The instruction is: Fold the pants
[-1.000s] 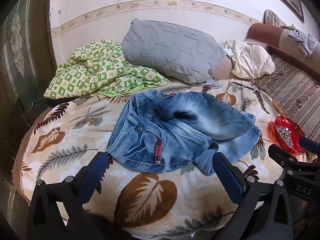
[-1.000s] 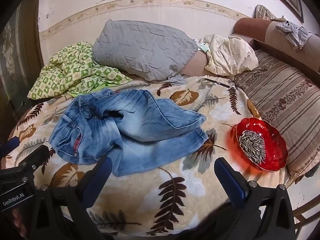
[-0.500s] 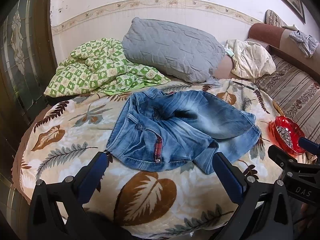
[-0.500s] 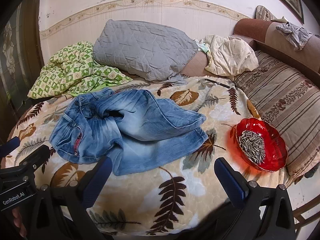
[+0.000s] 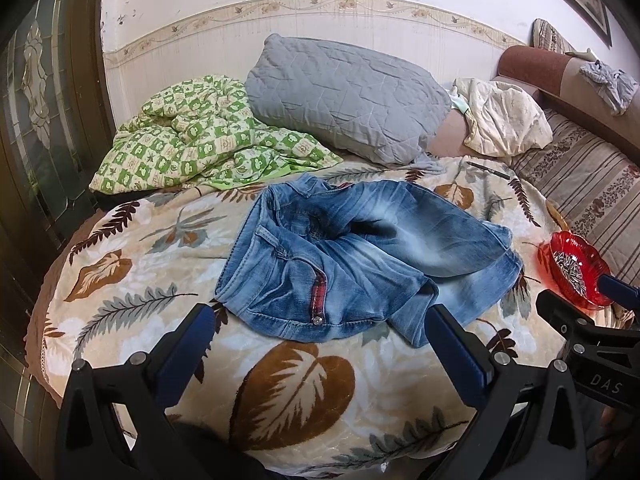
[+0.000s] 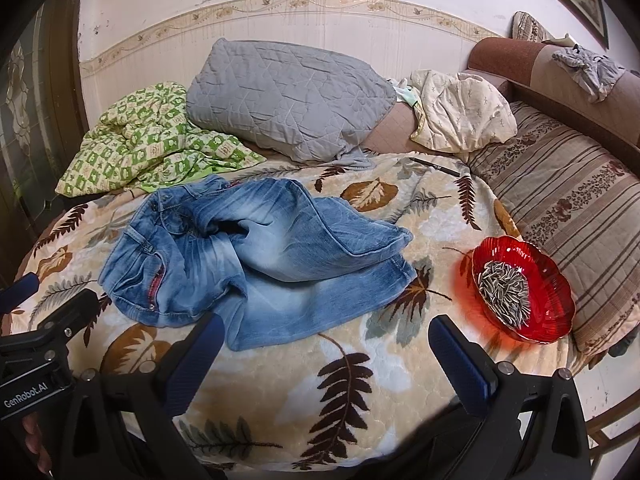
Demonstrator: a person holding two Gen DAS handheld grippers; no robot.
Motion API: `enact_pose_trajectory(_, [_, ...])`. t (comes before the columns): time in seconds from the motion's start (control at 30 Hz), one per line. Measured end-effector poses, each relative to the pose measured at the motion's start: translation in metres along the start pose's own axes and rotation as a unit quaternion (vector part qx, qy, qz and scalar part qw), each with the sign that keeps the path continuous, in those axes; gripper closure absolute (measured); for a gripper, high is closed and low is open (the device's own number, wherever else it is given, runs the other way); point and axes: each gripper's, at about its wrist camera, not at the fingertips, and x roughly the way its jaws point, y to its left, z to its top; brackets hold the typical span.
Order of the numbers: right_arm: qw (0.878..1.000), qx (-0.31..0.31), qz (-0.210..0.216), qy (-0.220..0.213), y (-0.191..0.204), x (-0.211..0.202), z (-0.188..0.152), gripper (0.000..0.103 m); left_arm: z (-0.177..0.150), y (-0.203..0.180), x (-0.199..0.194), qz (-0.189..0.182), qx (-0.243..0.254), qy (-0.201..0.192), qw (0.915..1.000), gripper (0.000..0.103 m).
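Crumpled blue jeans (image 5: 360, 256) lie in a heap on the leaf-patterned blanket (image 5: 280, 380), waistband toward the left, legs bunched toward the right; they also show in the right wrist view (image 6: 256, 256). My left gripper (image 5: 320, 320) is open and empty, held just short of the jeans' near edge. My right gripper (image 6: 324, 328) is open and empty, near the lower leg hem. The right gripper also shows at the right edge of the left wrist view (image 5: 600, 320), the left one at the left edge of the right wrist view (image 6: 36, 340).
A red bowl of sunflower seeds (image 6: 520, 288) sits on the blanket right of the jeans. A grey pillow (image 6: 288, 96), a green checked quilt (image 6: 152, 140) and a cream cloth (image 6: 460, 112) lie at the back. A black pen (image 6: 436, 166) lies beyond the jeans. A striped cushion (image 6: 560, 200) is at the right.
Both grippers have shifted only slightly; the views hardly differ. The jeans have not moved.
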Motion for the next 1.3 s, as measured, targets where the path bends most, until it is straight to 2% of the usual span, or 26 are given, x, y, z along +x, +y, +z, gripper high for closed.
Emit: enact_pose_trajectory(1.3, [1.0,-0.002,0.001,0.002,0.0004,0.003,0.0002,0.0,0.0008,-0.0004,-0.0035,0.002,0.003,-0.001,1.0,0.0])
